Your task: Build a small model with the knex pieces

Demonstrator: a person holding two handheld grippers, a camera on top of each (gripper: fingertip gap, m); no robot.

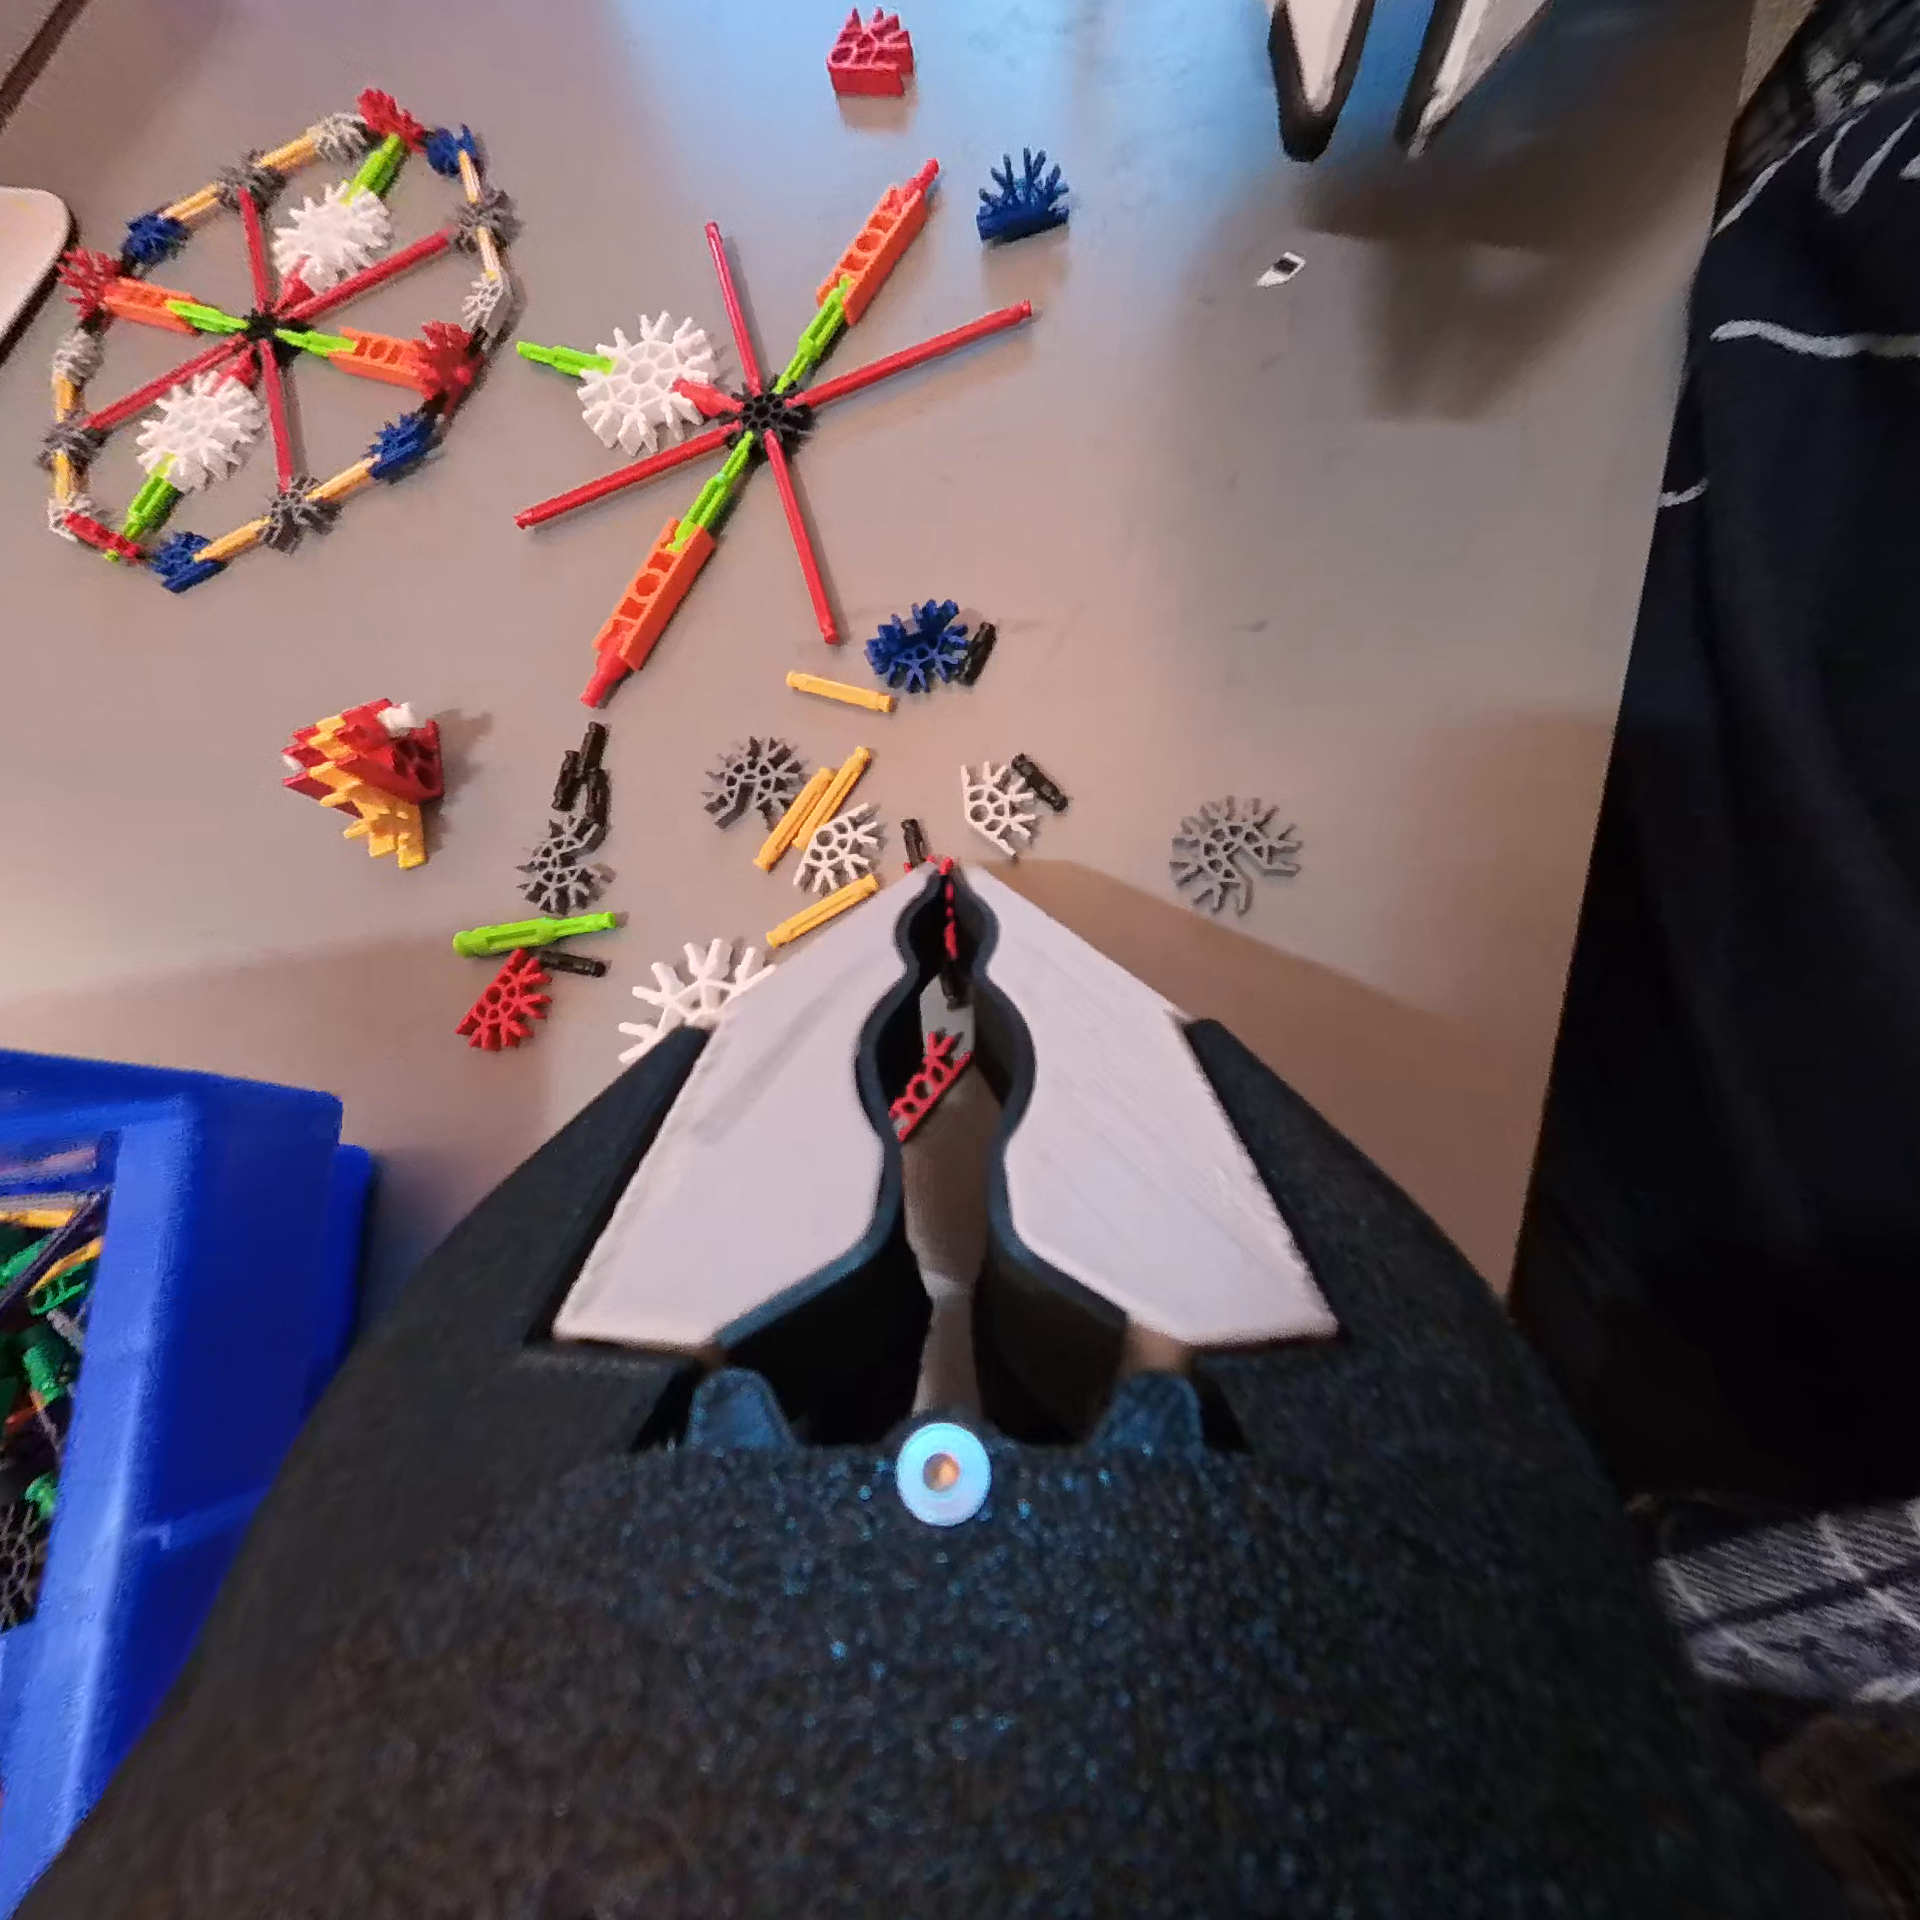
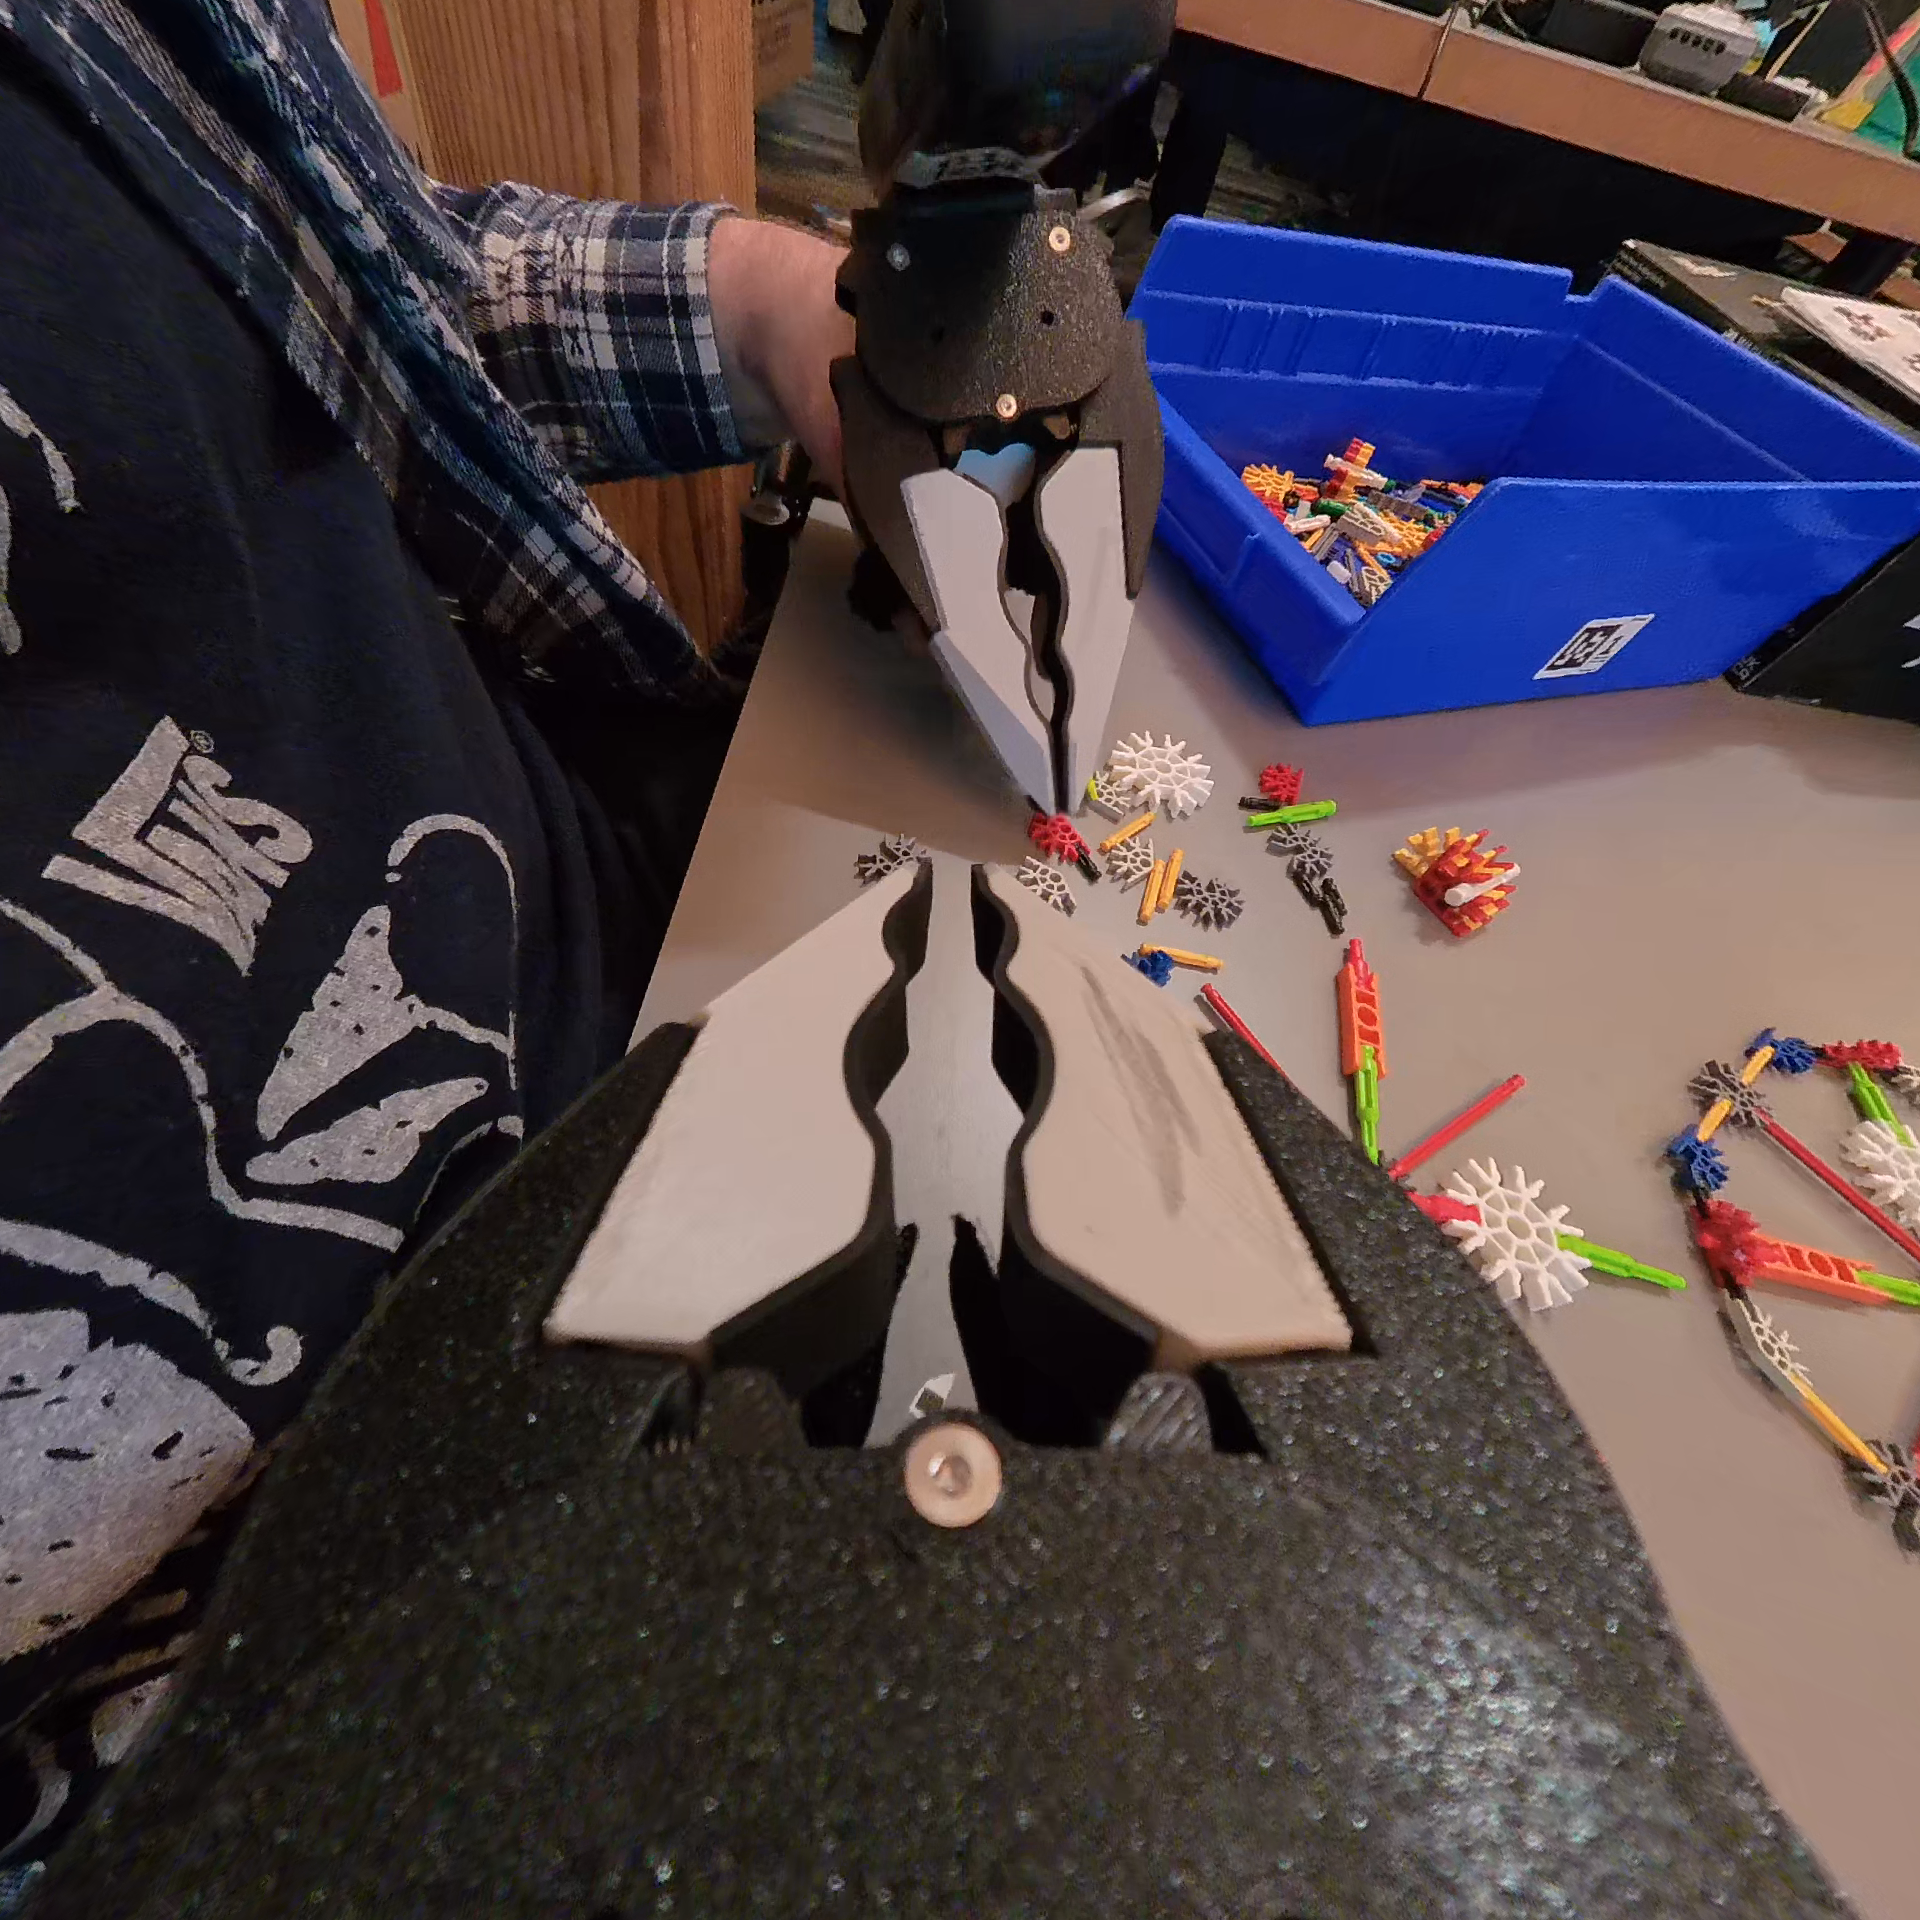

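Near the table's front edge (image 2: 707,831), left gripper (image 1: 943,883) clenches a red connector (image 2: 1055,833); right gripper (image 2: 951,883) hangs slightly parted.

1. Your left gripper (image 1: 943,883) hides most of the red connector (image 1: 932,1081) it pinches; only slivers show between the fingers.
2. The white gear (image 1: 694,987) slips under its left finger.
3. The blue bin (image 1: 208,1247) runs off the left edge, its contents a blur.
4. Your right gripper (image 1: 1382,94) is smeared and cut off at the top.
5. In the right wrist view, the finished wheel (image 2: 1808,1226) is cropped at the right edge.
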